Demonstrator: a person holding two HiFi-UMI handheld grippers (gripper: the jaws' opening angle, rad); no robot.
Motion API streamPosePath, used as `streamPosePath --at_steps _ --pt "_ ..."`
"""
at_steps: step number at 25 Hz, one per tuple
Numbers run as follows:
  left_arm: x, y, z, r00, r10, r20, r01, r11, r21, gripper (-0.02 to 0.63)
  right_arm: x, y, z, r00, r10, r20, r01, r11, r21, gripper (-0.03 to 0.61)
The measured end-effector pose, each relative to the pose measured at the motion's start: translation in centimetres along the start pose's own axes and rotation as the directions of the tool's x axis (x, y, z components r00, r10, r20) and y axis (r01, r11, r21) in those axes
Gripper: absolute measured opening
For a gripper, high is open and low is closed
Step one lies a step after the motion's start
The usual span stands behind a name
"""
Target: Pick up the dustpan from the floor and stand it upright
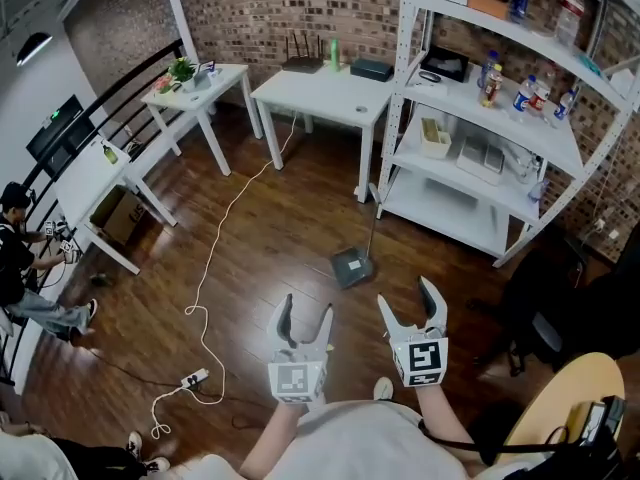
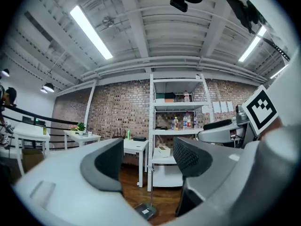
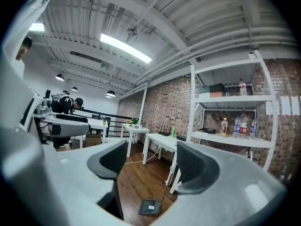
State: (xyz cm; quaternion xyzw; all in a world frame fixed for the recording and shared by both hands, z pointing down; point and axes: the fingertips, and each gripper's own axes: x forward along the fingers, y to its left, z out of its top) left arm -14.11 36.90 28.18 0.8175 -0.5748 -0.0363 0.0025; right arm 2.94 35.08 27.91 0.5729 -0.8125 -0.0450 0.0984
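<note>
Dustpan (image 1: 352, 265) sits on the wooden floor (image 1: 270, 238), its thin handle rising toward the white shelf (image 1: 470, 168) at one o'clock. It lies at twelve o'clock from the left hand-held gripper (image 1: 306, 310) and the right hand-held gripper (image 1: 408, 296), well apart from both. Each hand-held gripper has its jaws wide apart, with nothing between them.

Floor (image 1: 280, 230): dark wood boards.
Dustpan (image 1: 352, 266): on floor, twelve o'clock.
Cable (image 1: 213, 240): white, eleven o'clock.
Power strip (image 1: 195, 377): nine o'clock.
</note>
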Motion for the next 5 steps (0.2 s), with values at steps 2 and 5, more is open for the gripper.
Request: streamPosePath --at_steps 2,5 --pt "-0.2 0.7 0.5 1.000 -0.007 0.010 0.007 1.000 0.002 0.334 0.0 1.0 0.1 1.000 0.000 0.000 0.000 1.000 0.005 0.316" --pt "-0.1 1.8 1.5 1.000 -0.018 0.025 0.017 0.999 0.029 0.334 0.4 2.4 0.4 1.000 0.004 0.000 -0.004 1.000 0.016 0.310"
